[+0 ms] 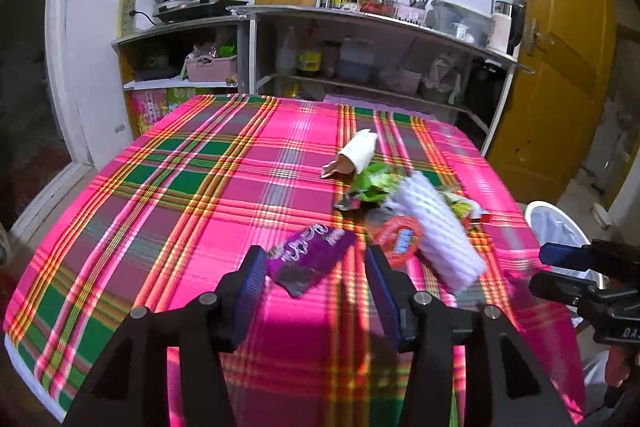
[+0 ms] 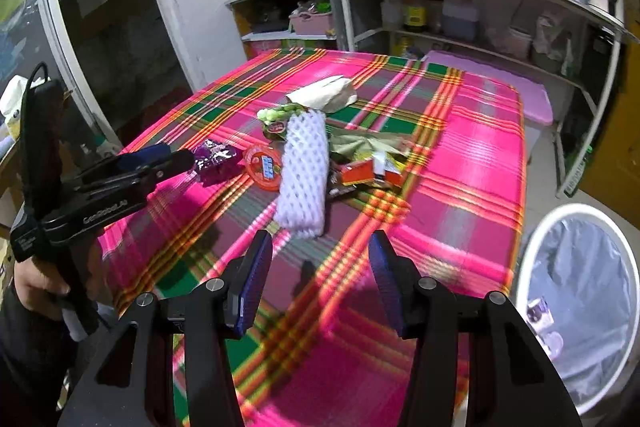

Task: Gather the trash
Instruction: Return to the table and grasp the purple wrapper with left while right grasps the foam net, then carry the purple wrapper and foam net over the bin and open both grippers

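Note:
Trash lies on the pink plaid tablecloth (image 1: 200, 187): a purple wrapper (image 1: 310, 255) (image 2: 214, 161), a red round lid (image 1: 400, 237) (image 2: 264, 167), a white foam net sleeve (image 1: 436, 227) (image 2: 304, 167), a green wrapper (image 1: 372, 183), a white paper cone (image 1: 358, 151) (image 2: 324, 93) and a red packet (image 2: 368, 173). My left gripper (image 1: 316, 267) is open, its fingers on either side of the purple wrapper's near end. It also shows in the right wrist view (image 2: 176, 159). My right gripper (image 2: 320, 259) is open and empty, just short of the foam sleeve.
A white bin (image 2: 576, 291) lined with a clear bag stands right of the table and holds some trash; it also shows in the left wrist view (image 1: 556, 227). Kitchen shelves (image 1: 360, 19) with bottles stand behind the table. A yellow door (image 1: 560, 47) is at the right.

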`<move>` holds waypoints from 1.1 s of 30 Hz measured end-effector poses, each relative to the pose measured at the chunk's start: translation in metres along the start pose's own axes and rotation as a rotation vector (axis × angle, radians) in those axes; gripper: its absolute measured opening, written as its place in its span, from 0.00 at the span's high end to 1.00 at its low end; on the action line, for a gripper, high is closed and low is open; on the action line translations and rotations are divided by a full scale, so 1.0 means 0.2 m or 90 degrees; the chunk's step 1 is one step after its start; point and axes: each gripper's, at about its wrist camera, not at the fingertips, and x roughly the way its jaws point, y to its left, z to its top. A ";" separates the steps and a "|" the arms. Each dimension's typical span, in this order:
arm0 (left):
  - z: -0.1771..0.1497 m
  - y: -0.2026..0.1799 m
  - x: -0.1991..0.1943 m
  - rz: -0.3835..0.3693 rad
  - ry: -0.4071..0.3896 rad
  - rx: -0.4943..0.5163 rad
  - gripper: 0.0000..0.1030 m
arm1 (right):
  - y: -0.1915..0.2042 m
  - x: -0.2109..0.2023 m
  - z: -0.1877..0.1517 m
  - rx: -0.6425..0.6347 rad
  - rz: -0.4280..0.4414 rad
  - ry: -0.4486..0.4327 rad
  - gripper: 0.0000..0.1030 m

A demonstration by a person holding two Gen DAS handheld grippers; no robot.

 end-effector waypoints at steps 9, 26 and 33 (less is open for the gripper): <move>0.03 0.03 0.20 -0.013 0.052 0.017 0.50 | 0.00 0.18 0.08 0.008 0.015 0.030 0.50; 0.00 0.06 0.24 -0.035 0.066 0.005 0.78 | 0.00 0.24 0.07 0.020 0.034 0.038 0.82; -0.02 0.03 0.20 -0.042 0.057 0.003 0.92 | -0.02 0.19 0.03 0.038 0.036 0.029 0.87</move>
